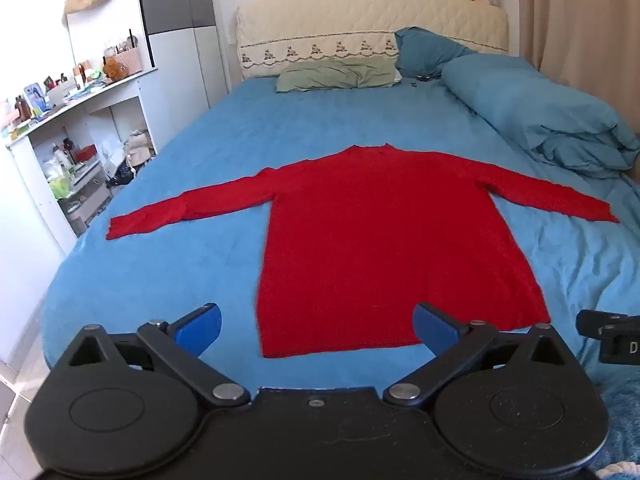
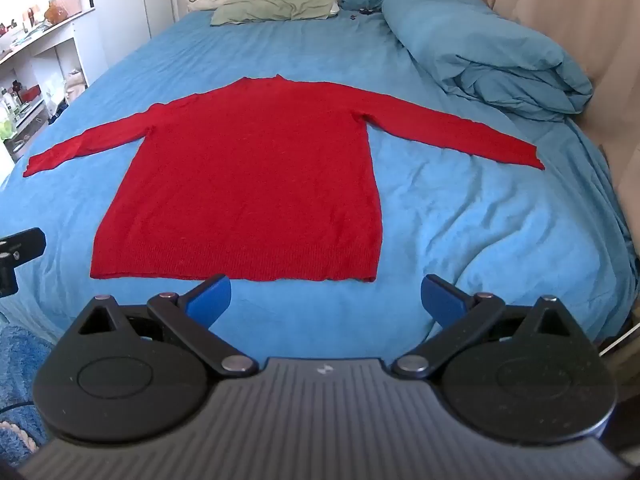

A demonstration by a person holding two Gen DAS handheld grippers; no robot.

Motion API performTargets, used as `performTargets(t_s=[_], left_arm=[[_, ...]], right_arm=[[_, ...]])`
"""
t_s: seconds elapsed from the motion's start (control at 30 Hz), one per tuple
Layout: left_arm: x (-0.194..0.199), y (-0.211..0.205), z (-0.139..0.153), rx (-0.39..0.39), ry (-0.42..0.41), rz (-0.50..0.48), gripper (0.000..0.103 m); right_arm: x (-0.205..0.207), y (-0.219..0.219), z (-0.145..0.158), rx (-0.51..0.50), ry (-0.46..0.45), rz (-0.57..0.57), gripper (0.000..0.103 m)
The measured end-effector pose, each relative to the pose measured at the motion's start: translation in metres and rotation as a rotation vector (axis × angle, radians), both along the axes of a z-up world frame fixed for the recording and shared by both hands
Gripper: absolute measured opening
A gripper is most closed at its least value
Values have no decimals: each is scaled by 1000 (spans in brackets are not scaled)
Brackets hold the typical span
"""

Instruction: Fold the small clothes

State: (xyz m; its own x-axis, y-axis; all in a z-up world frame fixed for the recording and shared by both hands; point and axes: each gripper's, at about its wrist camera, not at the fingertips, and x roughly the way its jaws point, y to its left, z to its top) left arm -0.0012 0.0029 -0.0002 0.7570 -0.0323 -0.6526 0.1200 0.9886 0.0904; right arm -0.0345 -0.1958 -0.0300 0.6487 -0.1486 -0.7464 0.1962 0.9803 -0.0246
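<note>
A red long-sleeved sweater [image 1: 376, 240] lies flat on the blue bed, both sleeves spread out sideways, hem toward me. It also shows in the right wrist view [image 2: 248, 184]. My left gripper [image 1: 318, 326] is open and empty, held just short of the hem, over its left half. My right gripper [image 2: 326, 298] is open and empty, just short of the hem's right corner. Part of the right gripper [image 1: 612, 336] shows at the right edge of the left wrist view, and part of the left gripper [image 2: 16, 256] at the left edge of the right wrist view.
The blue bed sheet [image 1: 208, 168] covers the bed. A rolled blue duvet [image 1: 560, 120] lies along the right side. A green pillow [image 1: 336, 74] and a blue pillow [image 1: 428, 50] sit at the headboard. Cluttered white shelves [image 1: 68, 140] stand left of the bed. A curtain [image 2: 580, 32] hangs on the right.
</note>
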Motion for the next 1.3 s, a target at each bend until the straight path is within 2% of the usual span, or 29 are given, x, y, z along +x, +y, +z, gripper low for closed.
performTargets(t_s=[0.13,0.33,1.3], left_arm=[[1,-3,-2,26,-10,11,103],[0,-3,1,19,-22,25,103],[1,-2,3,27,-37,18,103]], right_arm=[[0,-1,1,1,-3,-4,103],[-2,2,5,-20,-11,-3,103],[0,4,2,-4,-10,-6,103]])
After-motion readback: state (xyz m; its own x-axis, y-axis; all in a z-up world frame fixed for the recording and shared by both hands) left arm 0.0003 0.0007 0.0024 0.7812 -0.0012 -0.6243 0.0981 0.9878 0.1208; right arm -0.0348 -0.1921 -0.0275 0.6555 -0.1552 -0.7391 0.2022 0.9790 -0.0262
